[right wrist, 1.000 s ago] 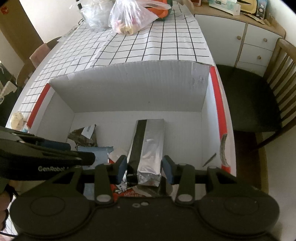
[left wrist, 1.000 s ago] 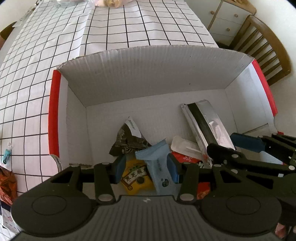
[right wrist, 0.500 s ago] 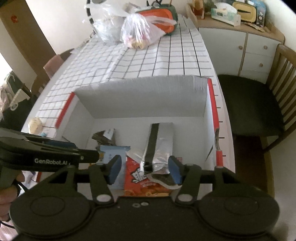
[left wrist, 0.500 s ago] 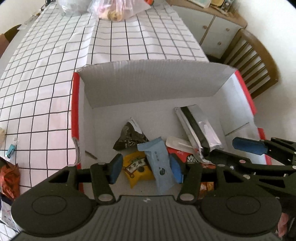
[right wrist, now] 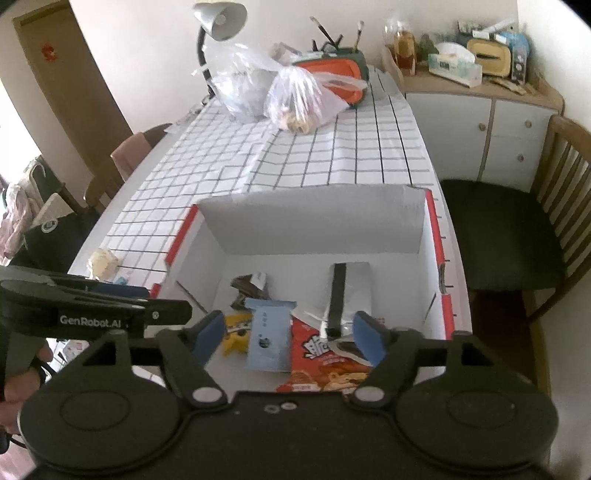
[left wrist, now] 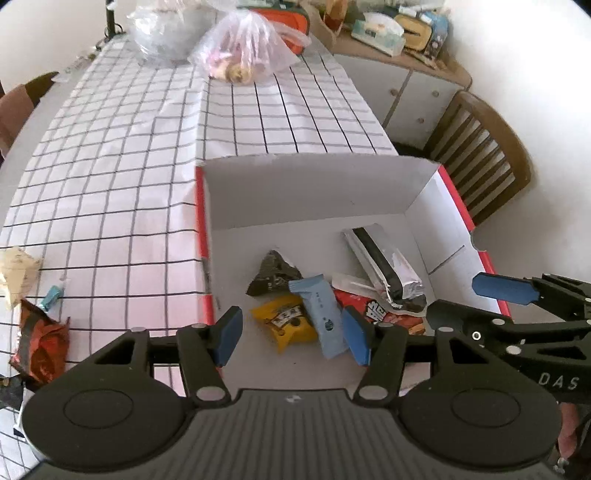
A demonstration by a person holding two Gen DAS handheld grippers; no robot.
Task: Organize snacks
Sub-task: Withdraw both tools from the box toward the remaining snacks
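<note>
A white cardboard box (left wrist: 317, 192) with red rims sits on the checked tablecloth. Inside lie a silver-and-black pouch (left wrist: 380, 264), a light blue bar (left wrist: 321, 317), a yellow packet (left wrist: 282, 321), a dark wrapper (left wrist: 273, 273) and a red snack bag (left wrist: 376, 312). The box (right wrist: 317, 218) and the snacks also show in the right wrist view. My left gripper (left wrist: 291, 336) is open and empty, raised above the box's near side. My right gripper (right wrist: 290, 339) is open and empty, raised above the silver pouch (right wrist: 347, 291). An orange-brown snack bag (left wrist: 40, 339) lies on the table left of the box.
Plastic bags (right wrist: 295, 92) and a desk lamp (right wrist: 218, 22) stand at the table's far end. A wooden chair (right wrist: 517, 229) and a white cabinet (right wrist: 491, 136) are to the right. Small wrappers (left wrist: 14, 273) lie at the table's left edge.
Both grippers opened wider and rose up and back from the box. The blue bar and the silver pouch now lie released in the box.
</note>
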